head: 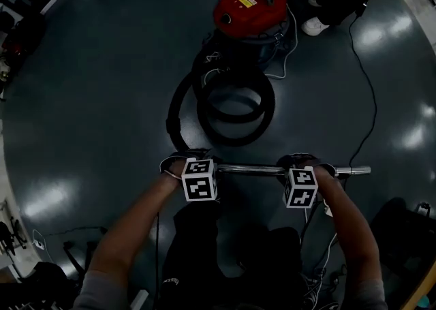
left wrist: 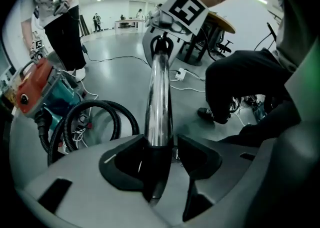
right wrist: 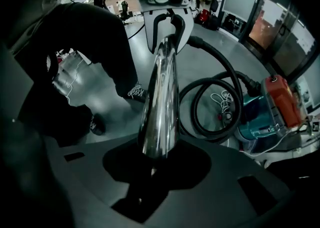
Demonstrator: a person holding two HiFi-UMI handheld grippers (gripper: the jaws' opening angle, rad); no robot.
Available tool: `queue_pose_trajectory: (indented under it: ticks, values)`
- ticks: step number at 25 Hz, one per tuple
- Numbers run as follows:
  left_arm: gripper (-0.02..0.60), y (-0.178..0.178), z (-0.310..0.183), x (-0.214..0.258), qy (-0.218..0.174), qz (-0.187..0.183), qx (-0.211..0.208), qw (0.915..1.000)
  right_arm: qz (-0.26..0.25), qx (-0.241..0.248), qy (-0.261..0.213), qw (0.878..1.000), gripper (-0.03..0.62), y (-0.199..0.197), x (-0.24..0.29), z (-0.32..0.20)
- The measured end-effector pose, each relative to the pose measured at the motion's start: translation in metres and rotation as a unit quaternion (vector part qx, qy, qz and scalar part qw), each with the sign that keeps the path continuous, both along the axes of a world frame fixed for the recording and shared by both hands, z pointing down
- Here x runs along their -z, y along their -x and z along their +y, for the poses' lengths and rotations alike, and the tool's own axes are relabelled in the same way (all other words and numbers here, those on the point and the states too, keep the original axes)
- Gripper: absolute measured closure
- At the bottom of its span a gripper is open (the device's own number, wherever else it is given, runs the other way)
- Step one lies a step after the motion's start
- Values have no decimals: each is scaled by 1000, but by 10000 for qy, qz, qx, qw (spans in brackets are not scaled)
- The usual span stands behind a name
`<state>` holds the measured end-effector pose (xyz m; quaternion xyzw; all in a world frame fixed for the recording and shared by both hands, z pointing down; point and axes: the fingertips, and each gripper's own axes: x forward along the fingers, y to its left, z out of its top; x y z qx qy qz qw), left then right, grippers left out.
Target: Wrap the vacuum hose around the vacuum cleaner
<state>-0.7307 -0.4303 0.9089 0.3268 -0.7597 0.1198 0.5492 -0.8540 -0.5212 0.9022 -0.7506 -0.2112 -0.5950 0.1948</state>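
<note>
At the near left, the left gripper (head: 182, 164) has its jaws closed on the chrome wand (head: 248, 169), close to the end where the black vacuum hose (head: 235, 140) joins it. The wand lies level across the near scene, running left to right. Beyond its middle, the hose lies in about 2 loose loops on the floor, against the near side of the red-topped vacuum cleaner (head: 251, 3), not yet wound around it. At the near right, the right gripper (head: 300, 163) clamps the same wand, its jaws set narrower. The wand looks rigid, smooth and slippery, so 2 spaced grips suit it. The hose looks springy and likely to uncoil, so it is probably best guided near the wand's cuff.
</note>
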Motion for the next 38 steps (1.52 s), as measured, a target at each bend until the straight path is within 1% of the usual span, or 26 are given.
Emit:
queue_pose_trajectory:
  ticks: [2,6,8,10,13,16,19,24,29,31,34,38]
  values:
    - [360,-3,-5,-32,-11,50,-107,9999,3,112,90,9999,477,1,-31,0]
    - [362,11,-8,-81,-314,59,198,9993,62,233,188,9995,477,11,-92,0]
    - [362,16,-11,-104,-454,109,219,9987,120,254,154,9995,477,15,-118,-4]
    - [386,19,-13,-126,-546,144,228,9981,101,323,170,9993,477,21,-141,-4]
    - [394,30,-12,-158,-443,41,356,9984,36,429,242,9988,476,33,-175,-2]
    - [405,39,-14,-189,-307,-64,481,9984,78,400,229,9989,477,41,-212,-2]
    - [408,39,-12,-218,-167,-102,535,9984,217,249,31,9994,477,40,-245,-3]
    - [411,43,-6,-260,42,-108,644,9979,495,-24,-564,9972,477,41,-292,-3]
    - [414,55,4,-288,-71,-88,870,9961,397,-109,-793,9960,477,54,-325,7]
    - [414,57,8,-297,-83,-65,887,9960,363,-108,-883,9954,477,57,-333,10]
    - [414,58,13,-311,-24,-36,870,9962,292,-119,-1020,9943,477,58,-345,13]
    - [414,58,15,-327,181,-58,819,9965,134,-164,-1202,9925,476,56,-362,10]
